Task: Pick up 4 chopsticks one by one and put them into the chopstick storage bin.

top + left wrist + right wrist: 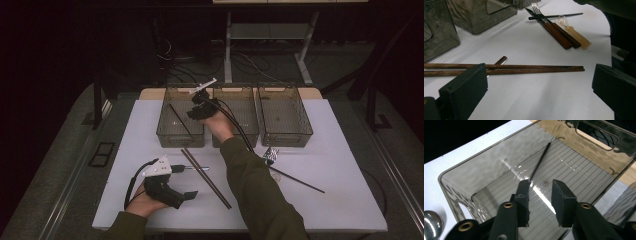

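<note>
- The right tongs [540,191] are held over the left smoky plastic bin [180,136], with the jaws apart and nothing between them.
- A thin black chopstick [539,161] is seen lying on the ribbed bin floor just beyond the right jaws, one end close to the left jaw, the other reaching toward the far corner.
- The left tongs [172,192] are rested on the white table [345,200], jaws wide apart and empty; a pair of brown wooden chopsticks [524,68] is laid just ahead of the jaws, crosswise to them.
- Farther beyond the left jaws, a fork [537,8], a wooden-handled knife [551,31], a second black chopstick [555,16] and a clear spoon [574,31] are grouped.
- The chopsticks are judged light, stiff and slender; the black one looks glossy and is likely to slip or roll.
- A hold near the middle, jaws set across the stick, is judged steadiest; an end hold would let it swing.
</note>
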A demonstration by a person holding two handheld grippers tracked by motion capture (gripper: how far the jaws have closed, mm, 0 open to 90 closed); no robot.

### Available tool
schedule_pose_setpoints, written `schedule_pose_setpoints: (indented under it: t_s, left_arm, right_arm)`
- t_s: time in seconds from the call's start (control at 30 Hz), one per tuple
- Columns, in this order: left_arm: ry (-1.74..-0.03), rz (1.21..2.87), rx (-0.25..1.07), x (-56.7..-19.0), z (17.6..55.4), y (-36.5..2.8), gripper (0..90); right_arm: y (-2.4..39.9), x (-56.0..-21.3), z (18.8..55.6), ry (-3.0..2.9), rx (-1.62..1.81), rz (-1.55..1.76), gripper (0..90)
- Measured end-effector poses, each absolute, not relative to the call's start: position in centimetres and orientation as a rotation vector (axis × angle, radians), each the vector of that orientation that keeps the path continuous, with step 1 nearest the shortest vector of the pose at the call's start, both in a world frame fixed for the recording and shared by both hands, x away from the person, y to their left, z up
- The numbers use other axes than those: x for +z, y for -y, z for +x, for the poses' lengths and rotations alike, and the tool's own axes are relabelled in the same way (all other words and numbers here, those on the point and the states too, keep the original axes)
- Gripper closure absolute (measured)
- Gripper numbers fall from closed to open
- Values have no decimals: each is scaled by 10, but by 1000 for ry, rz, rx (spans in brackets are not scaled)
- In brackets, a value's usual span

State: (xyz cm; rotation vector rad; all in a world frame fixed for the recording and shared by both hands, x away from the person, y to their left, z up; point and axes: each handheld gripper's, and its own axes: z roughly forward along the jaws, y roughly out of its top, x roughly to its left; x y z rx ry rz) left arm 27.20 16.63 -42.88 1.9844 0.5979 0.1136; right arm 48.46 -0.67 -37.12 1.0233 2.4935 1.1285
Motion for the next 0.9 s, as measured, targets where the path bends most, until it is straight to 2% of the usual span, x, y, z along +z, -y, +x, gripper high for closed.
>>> schedule_pose_setpoints:
  t_s: [0.33,0.9]
  left_arm:
    - [-596,1987,117,-429,273,-167,0]
    - [-594,1996,115,-432,275,-165,0]
  right_arm:
    - [21,-357,475,-2495,1224,997,541]
    - [77,-348,445,-2514,1239,914,462]
